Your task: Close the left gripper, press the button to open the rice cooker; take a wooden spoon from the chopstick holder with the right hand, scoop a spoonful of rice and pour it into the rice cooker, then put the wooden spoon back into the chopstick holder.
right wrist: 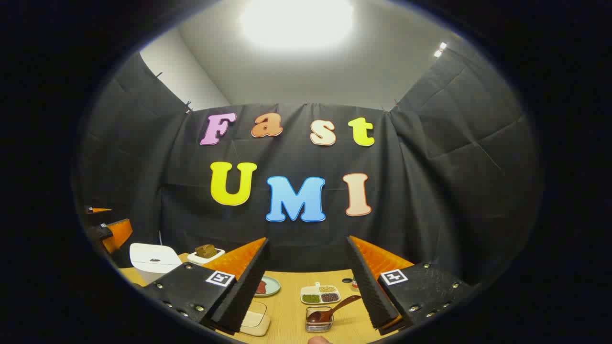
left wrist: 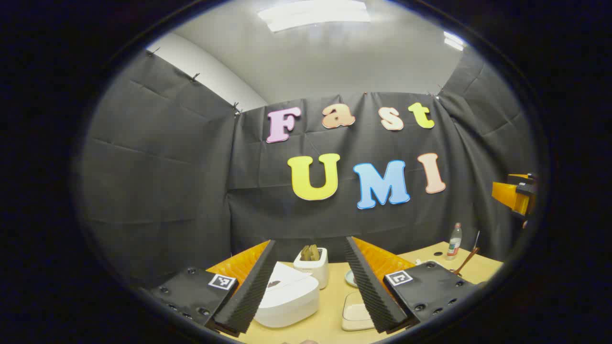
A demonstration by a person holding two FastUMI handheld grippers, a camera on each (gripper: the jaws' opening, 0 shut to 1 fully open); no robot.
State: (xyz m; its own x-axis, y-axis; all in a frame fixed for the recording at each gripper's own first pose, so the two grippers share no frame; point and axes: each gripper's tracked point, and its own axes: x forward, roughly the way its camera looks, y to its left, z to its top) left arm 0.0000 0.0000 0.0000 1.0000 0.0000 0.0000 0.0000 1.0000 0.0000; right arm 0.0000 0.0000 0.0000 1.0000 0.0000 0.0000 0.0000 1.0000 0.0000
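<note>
Both grippers [left wrist: 311, 286] [right wrist: 306, 286] gape above one rice cooker [left wrist: 287, 298].

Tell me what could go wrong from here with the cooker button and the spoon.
The left gripper is open, so it might straddle the closed rice cooker button rather than press it. The wooden spoon leans out of the chopstick holder; an off-centre pinch by the open right gripper could tip the holder.
</note>
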